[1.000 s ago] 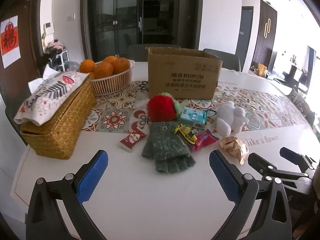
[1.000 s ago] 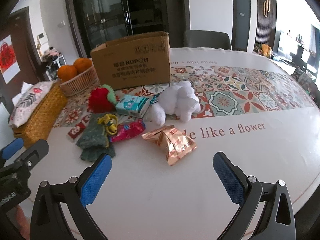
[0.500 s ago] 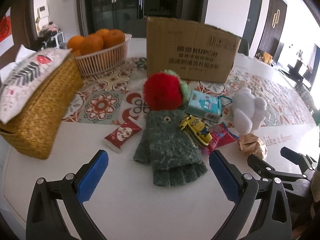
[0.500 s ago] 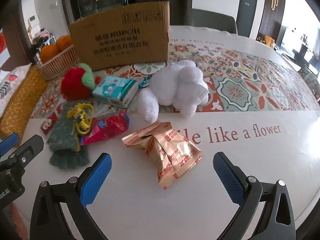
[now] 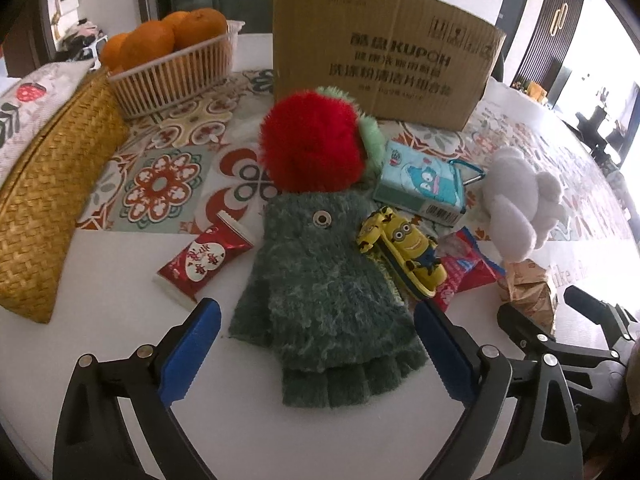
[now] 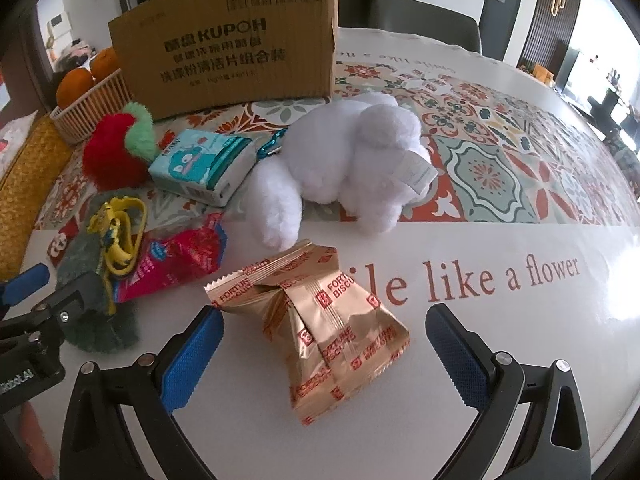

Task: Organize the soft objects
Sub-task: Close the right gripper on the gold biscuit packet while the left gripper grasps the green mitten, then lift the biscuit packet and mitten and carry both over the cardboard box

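A green knit glove lies flat on the white table, its finger end between the fingers of my open left gripper. A red fluffy plush sits behind it, and a white plush toy lies to the right. In the right wrist view the white plush lies beyond a gold biscuit packet, which sits between the fingers of my open right gripper. The red plush and the glove show at the left. A cardboard box stands open behind them.
A yellow minion toy, a blue tissue pack, a red snack packet and a red-white sachet lie among the soft things. A woven basket and a basket of oranges stand at the left.
Both grippers have moved forward and down toward the table. The glove now reaches between the left fingers and the gold packet between the right fingers. Nothing on the table has moved.
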A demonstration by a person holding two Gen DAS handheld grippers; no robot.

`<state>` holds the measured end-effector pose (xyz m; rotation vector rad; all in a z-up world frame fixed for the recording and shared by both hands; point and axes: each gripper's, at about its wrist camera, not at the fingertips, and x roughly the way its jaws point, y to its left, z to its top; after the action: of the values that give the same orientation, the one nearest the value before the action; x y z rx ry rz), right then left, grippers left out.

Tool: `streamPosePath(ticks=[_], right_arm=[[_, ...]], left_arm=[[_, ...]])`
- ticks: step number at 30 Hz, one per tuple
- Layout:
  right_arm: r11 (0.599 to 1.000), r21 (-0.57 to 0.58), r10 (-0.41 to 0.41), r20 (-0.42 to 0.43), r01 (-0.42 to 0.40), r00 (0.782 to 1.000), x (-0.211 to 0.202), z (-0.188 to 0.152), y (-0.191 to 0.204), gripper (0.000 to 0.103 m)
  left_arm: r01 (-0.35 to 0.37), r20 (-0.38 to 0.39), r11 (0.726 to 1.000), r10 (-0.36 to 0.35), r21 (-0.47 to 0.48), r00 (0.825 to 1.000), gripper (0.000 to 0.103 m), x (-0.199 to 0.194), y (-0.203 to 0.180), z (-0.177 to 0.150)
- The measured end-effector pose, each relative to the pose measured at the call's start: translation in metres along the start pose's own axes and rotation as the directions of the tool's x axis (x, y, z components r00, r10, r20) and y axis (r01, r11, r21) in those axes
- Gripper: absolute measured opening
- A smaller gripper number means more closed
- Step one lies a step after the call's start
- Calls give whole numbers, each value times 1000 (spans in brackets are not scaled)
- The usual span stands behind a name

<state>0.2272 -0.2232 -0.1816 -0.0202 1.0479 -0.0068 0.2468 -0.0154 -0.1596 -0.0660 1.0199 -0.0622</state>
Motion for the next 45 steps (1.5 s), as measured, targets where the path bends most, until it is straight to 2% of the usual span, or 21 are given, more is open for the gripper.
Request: streamPosePath(ticks=[5,9,13,17,19,25,33,38,45], right_arm=[[1000,-21,-10,11,10,1000,2,1,3,95],[1000,-25,-2,-2,2,1000,5,1,4,81],[1000,-16,19,-10,-20,1000,4,-2,5,66],[999,-11,30,-4,-30,1000,-1,-5,7,61],[999,-12,36,2,-36,999,-5,-7,8,58],[998,-10,59,24,-59,998,-21,-15,13,56],[996,-12,88,60,-87,994,-46,-23,16,54],[993,-18,116,96,-114,989,-67,-27,20,54],[989,-46,149,176,-143,973,-97,-23,28,53]], left_arm=[[18,-25,1000,-18,-6,1000,95,9,1,0],[47,-33,999,-48,-6,998,84,11,2,-2],[74,-25,997,-73,10,997,68,8,1,-3],[86,-13,996,-85,22,996,54,3,1,-4],[82,0,996,-82,34,997,41,-2,1,-6],[104,14,994,-105,44,994,26,-16,5,-13],[112,66,991,-117,72,991,23,-44,4,-22],[99,129,990,-112,99,985,21,-70,5,-28],[85,235,989,-112,122,965,19,-104,8,-28]])
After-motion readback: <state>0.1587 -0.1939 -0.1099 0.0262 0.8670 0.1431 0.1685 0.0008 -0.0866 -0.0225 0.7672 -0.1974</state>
